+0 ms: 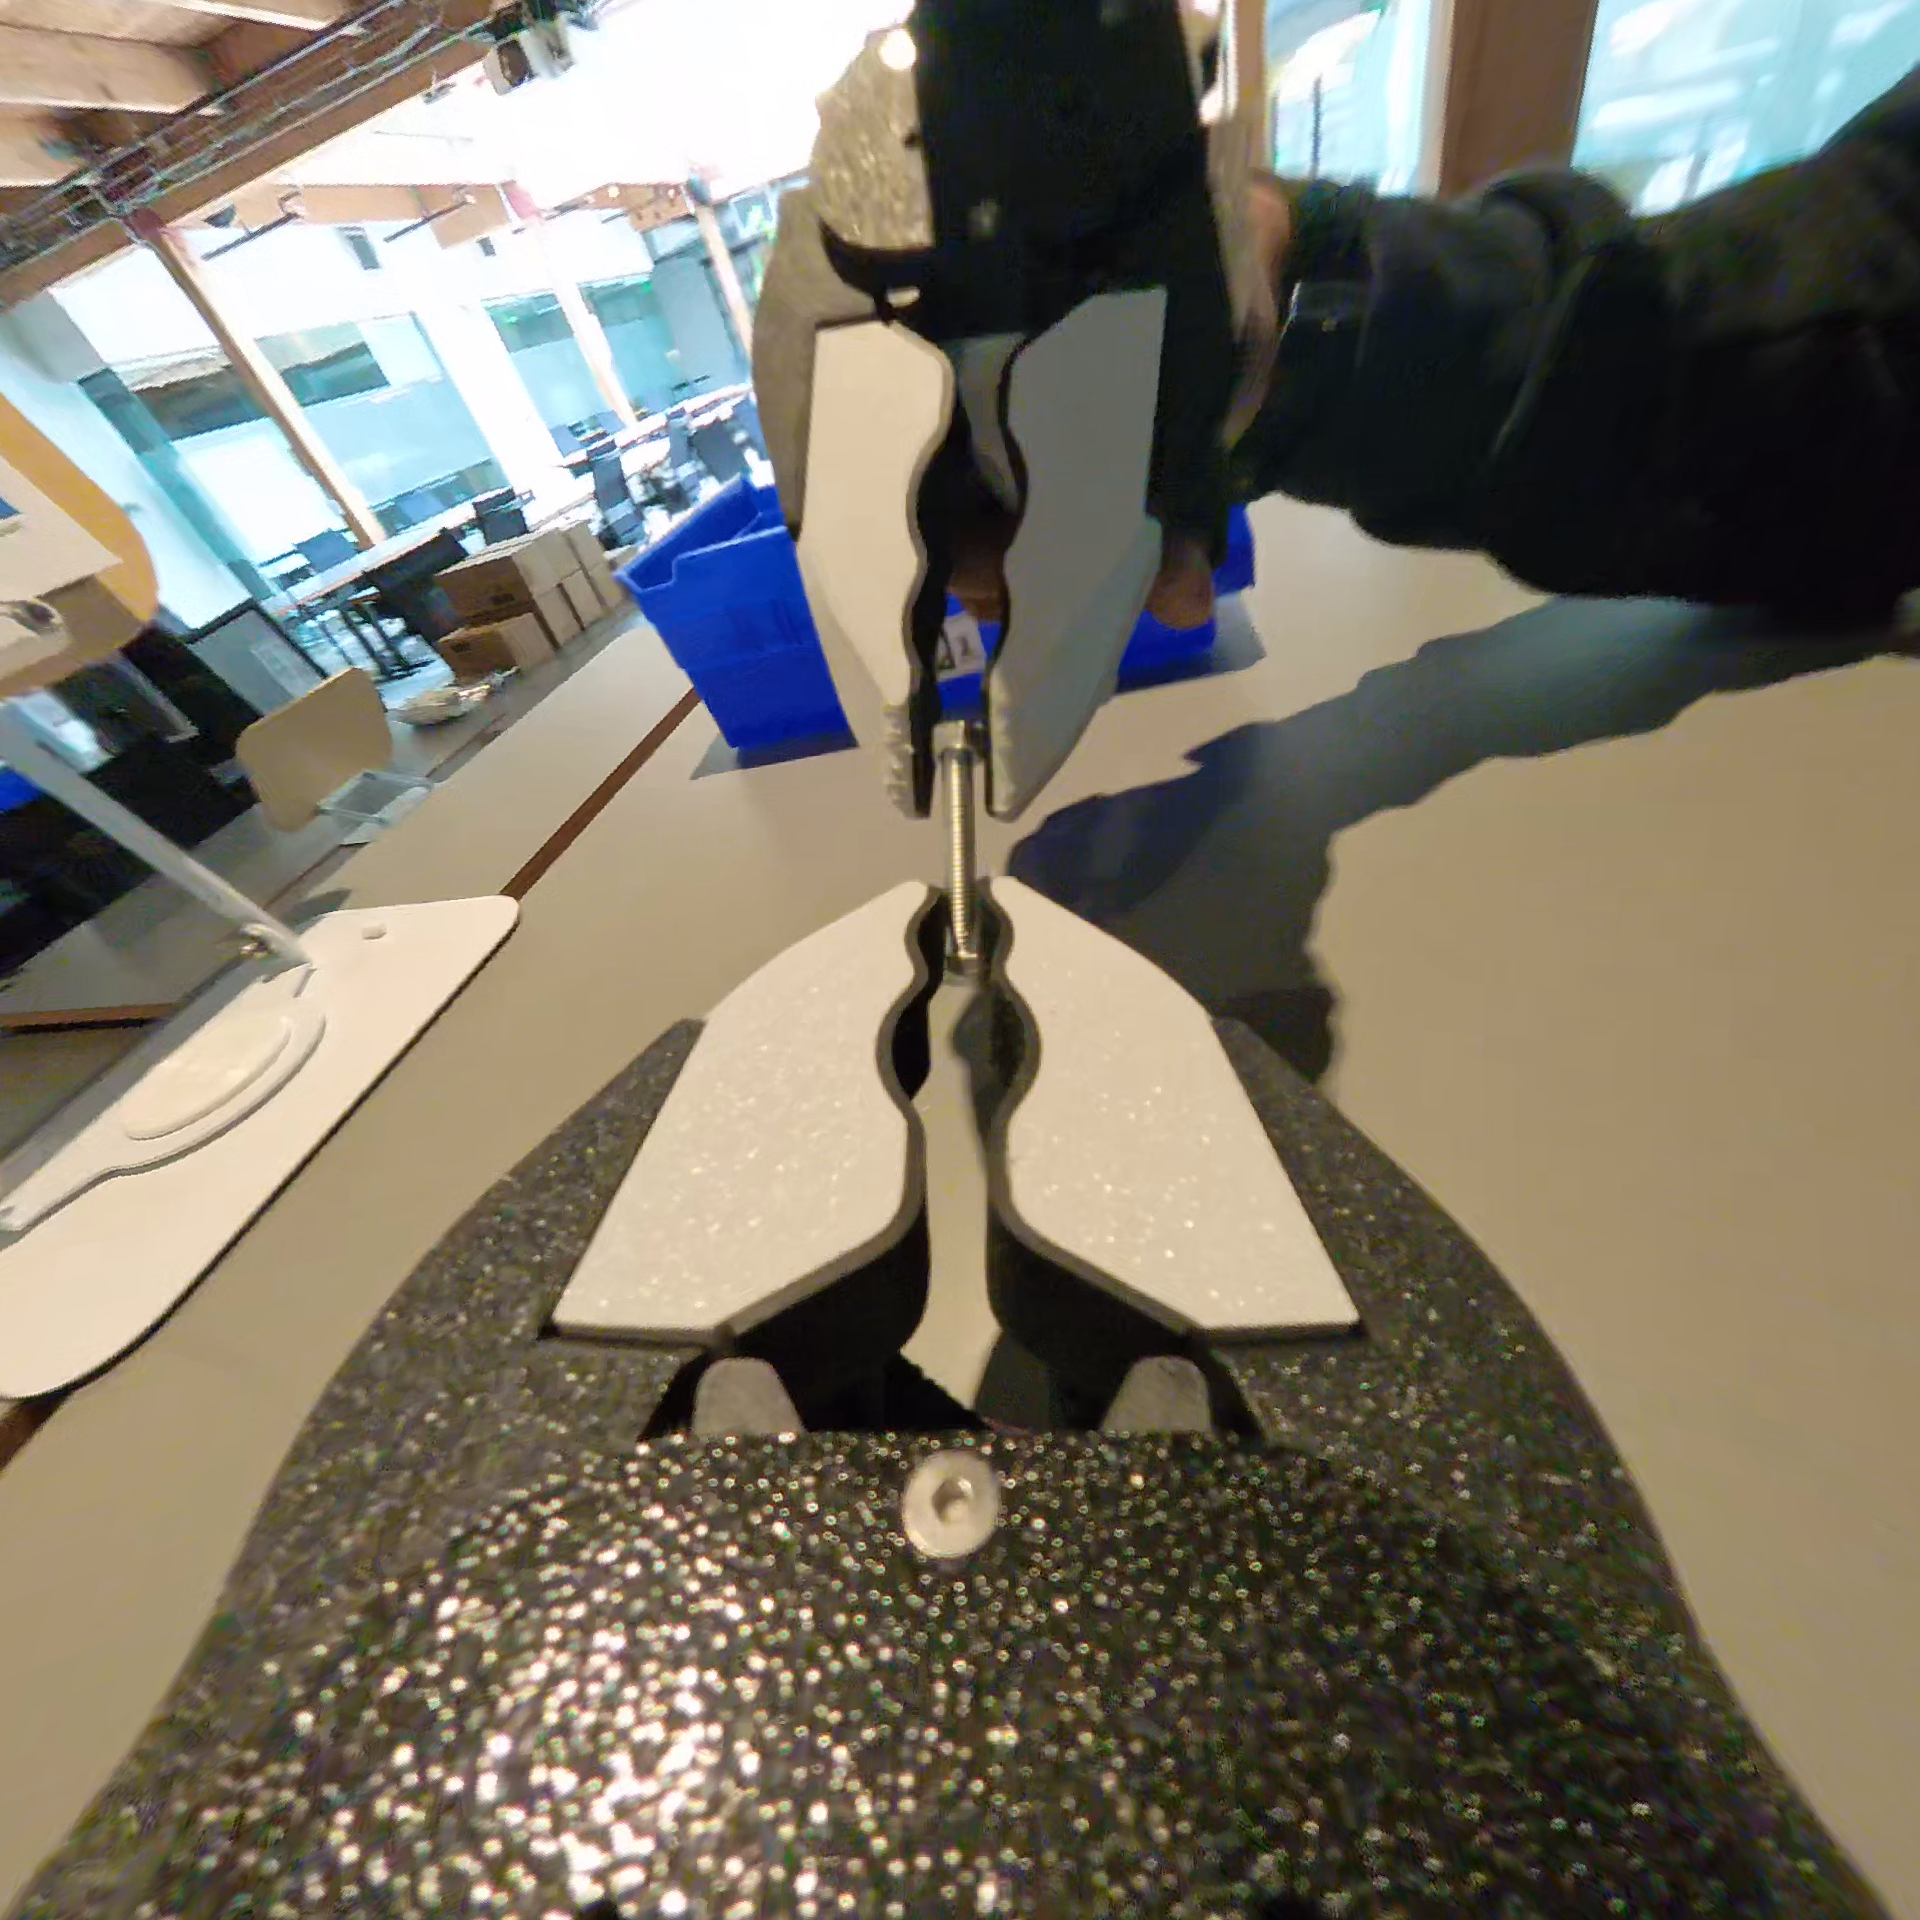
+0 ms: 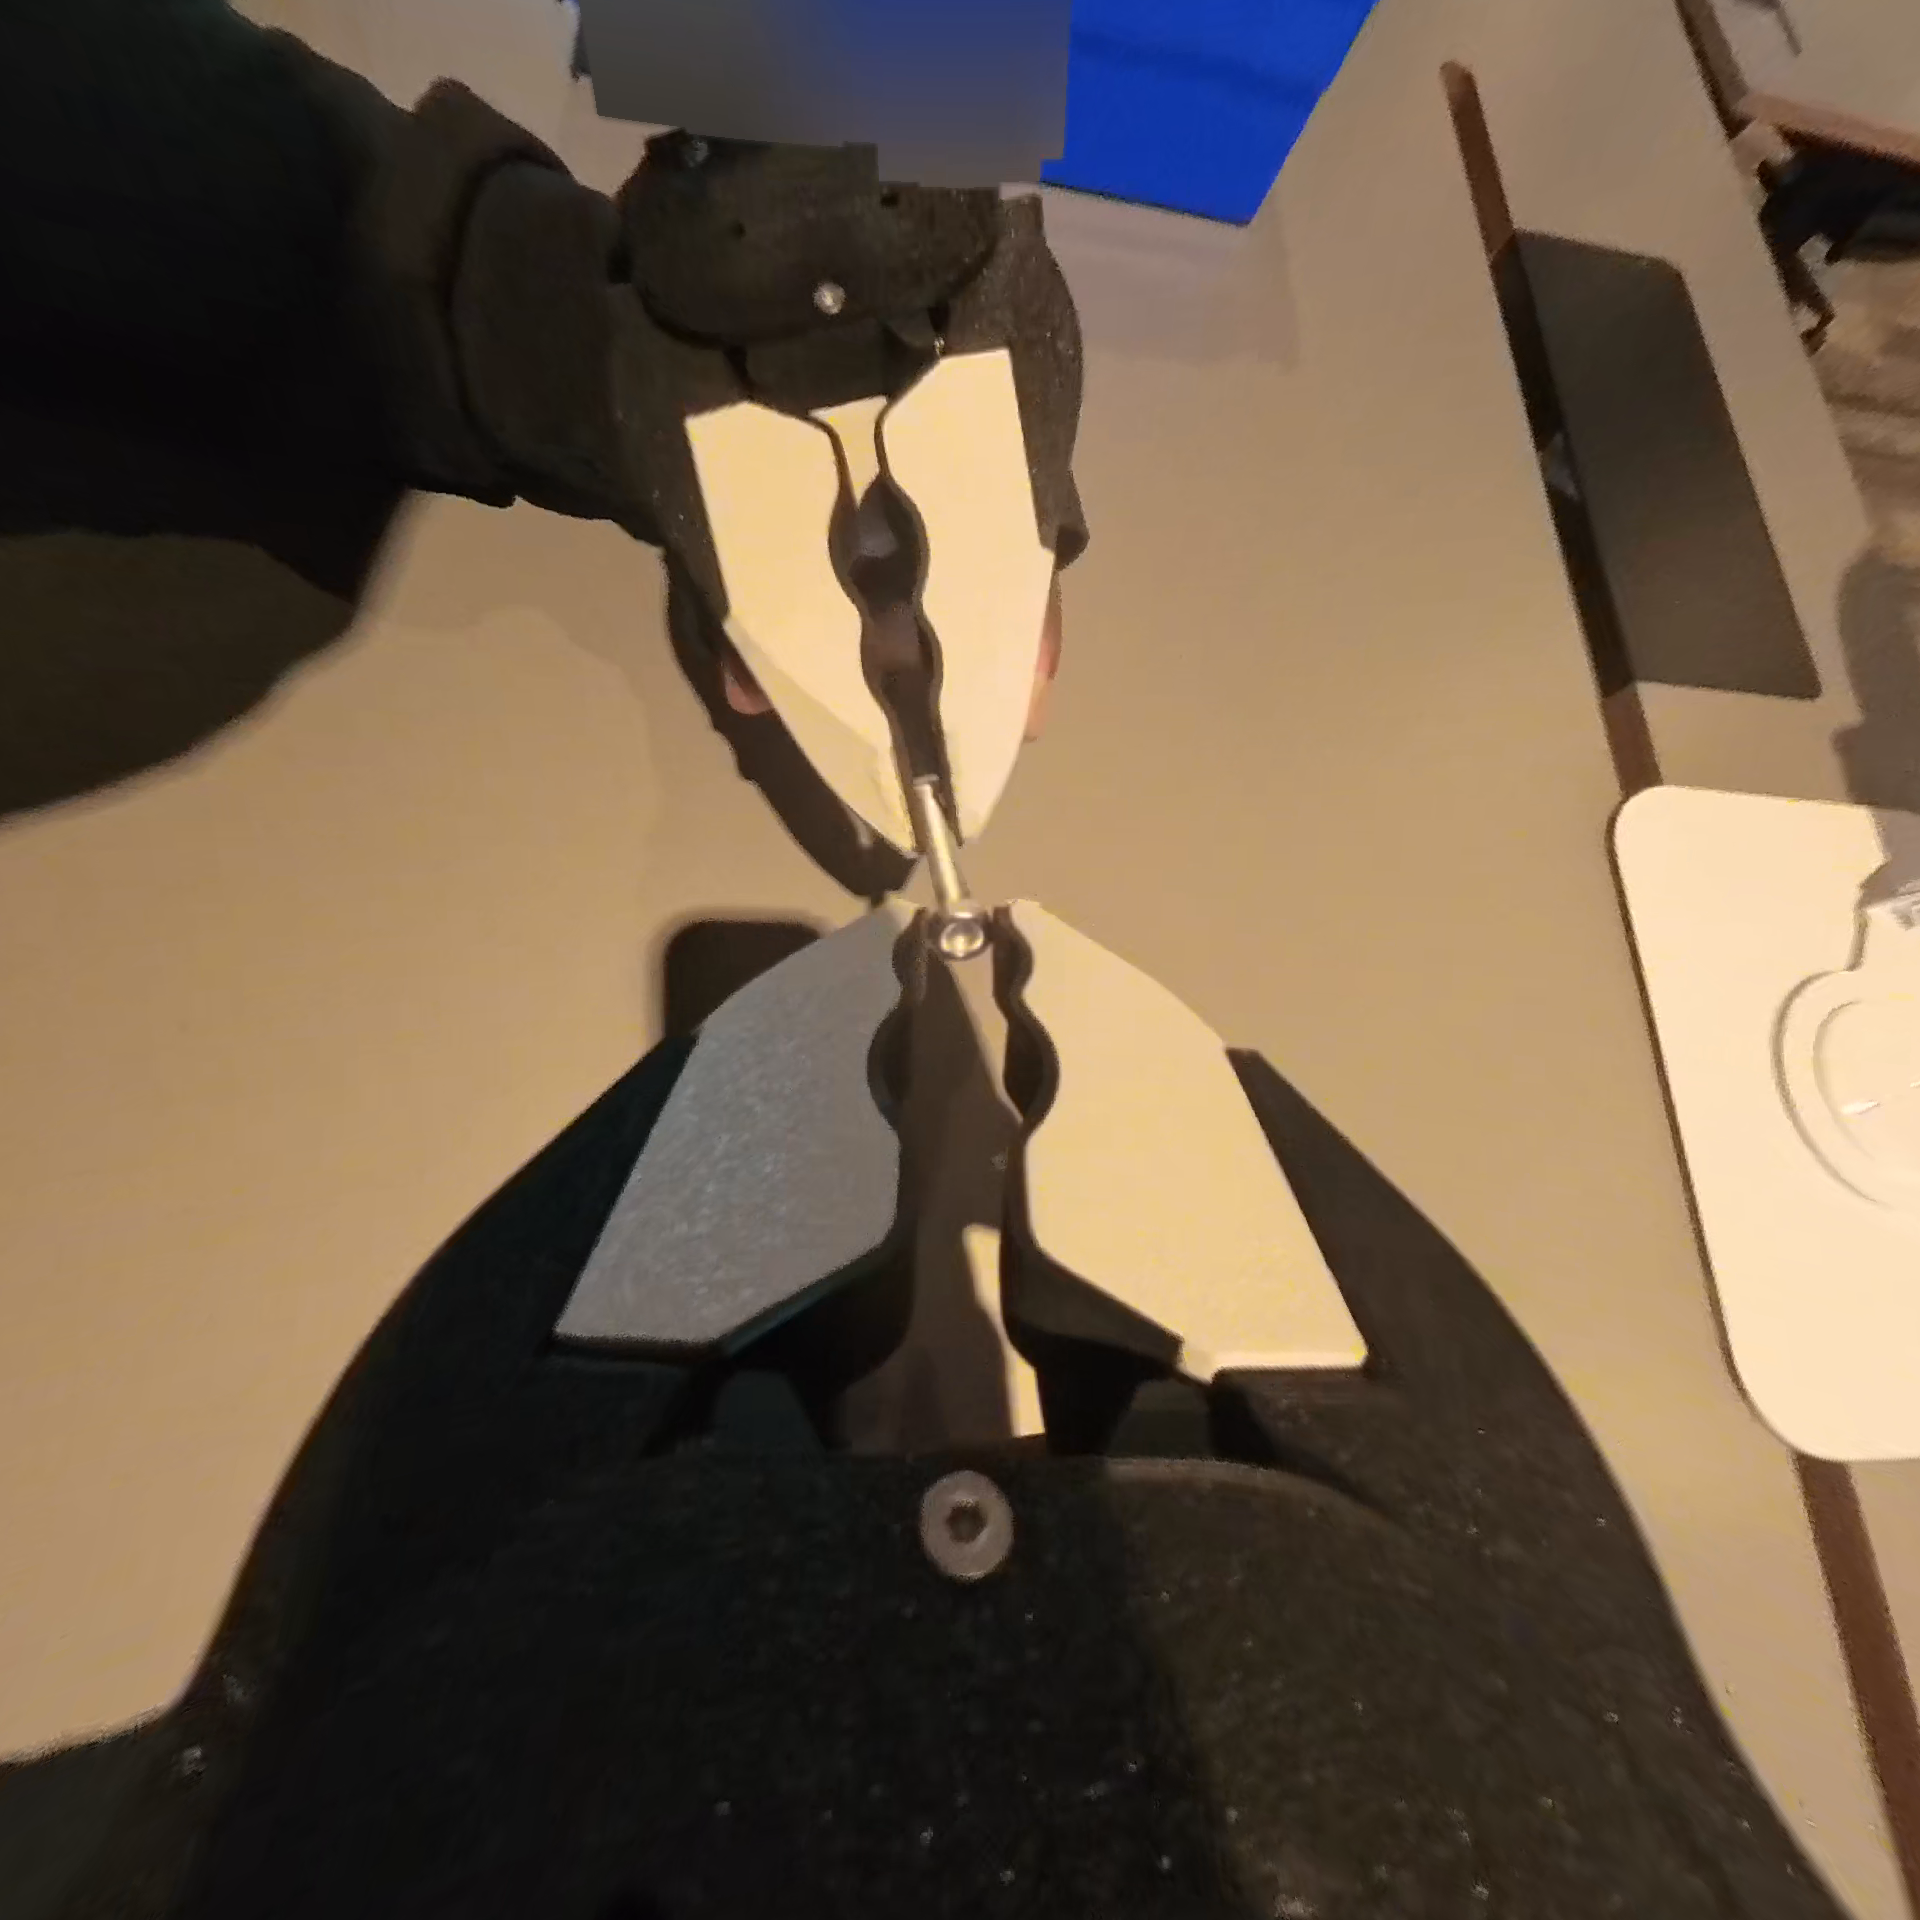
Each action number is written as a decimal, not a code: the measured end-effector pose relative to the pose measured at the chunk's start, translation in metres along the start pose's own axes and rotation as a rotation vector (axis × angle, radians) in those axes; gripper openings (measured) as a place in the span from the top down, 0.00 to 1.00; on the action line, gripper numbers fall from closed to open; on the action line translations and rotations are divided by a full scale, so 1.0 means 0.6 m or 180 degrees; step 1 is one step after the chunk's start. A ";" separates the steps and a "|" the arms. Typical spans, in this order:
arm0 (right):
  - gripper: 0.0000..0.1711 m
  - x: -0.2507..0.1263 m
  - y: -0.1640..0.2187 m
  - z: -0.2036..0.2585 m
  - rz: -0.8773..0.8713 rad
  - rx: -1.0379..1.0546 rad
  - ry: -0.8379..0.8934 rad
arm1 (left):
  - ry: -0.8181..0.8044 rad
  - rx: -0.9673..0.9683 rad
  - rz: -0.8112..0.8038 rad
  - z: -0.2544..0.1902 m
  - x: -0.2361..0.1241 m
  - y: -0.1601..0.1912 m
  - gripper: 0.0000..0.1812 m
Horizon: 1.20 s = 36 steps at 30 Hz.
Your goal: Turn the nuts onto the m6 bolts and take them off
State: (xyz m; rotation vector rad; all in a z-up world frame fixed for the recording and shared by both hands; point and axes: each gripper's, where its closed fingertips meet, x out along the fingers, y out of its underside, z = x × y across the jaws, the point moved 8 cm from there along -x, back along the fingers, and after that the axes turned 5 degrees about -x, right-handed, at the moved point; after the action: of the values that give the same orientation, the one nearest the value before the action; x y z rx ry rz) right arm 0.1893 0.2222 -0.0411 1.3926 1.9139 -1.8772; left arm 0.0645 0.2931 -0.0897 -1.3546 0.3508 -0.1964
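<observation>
Left wrist view — both claws (image 1: 961, 935) (image 2: 961, 920) pinch one bolt (image 1: 961, 831) over the table (image 1: 1558, 1039).

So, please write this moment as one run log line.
left gripper: shut on bolt | right gripper: shut on bolt | above table

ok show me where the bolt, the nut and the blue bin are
bolt (image 1: 962, 831): left wrist view, on the threaded shank between the two grippers.
nut (image 2: 958, 931): right wrist view, on its shiny face at the near fingertips.
blue bin (image 1: 727, 613): left wrist view, on its front wall.
</observation>
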 end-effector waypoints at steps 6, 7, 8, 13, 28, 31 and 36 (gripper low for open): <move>0.93 0.011 0.014 -0.024 -0.0010 0.1354 -0.0291 | -0.0695 0.1047 0.0416 -0.006 0.007 0.001 0.97; 0.93 0.013 0.017 -0.027 -0.0055 0.1564 -0.0339 | -0.0807 0.1229 0.0505 -0.007 0.009 0.002 0.97; 0.93 0.015 0.019 -0.029 -0.0116 0.1713 -0.0371 | -0.0884 0.1328 0.0548 -0.008 0.011 0.003 0.97; 0.77 0.014 0.025 -0.036 -0.0068 0.1499 -0.0275 | -0.0733 0.0963 0.0477 -0.001 0.012 0.009 0.97; 0.86 0.000 0.005 -0.001 0.0098 -0.0279 0.0217 | -0.0195 0.0243 0.0267 0.002 0.007 0.010 0.97; 0.94 0.010 0.011 -0.005 0.0253 -0.0021 0.0148 | -0.0280 0.0353 0.0344 0.002 0.009 0.010 0.97; 0.94 0.018 0.021 -0.029 0.0070 0.1472 -0.0183 | -0.0770 0.1196 0.0674 -0.003 0.013 0.010 0.97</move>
State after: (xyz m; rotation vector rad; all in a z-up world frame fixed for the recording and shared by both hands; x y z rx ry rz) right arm 0.1998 0.2400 -0.0535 1.4362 1.4860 -2.4242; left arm 0.0706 0.2898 -0.0970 -0.9493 0.2366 0.0765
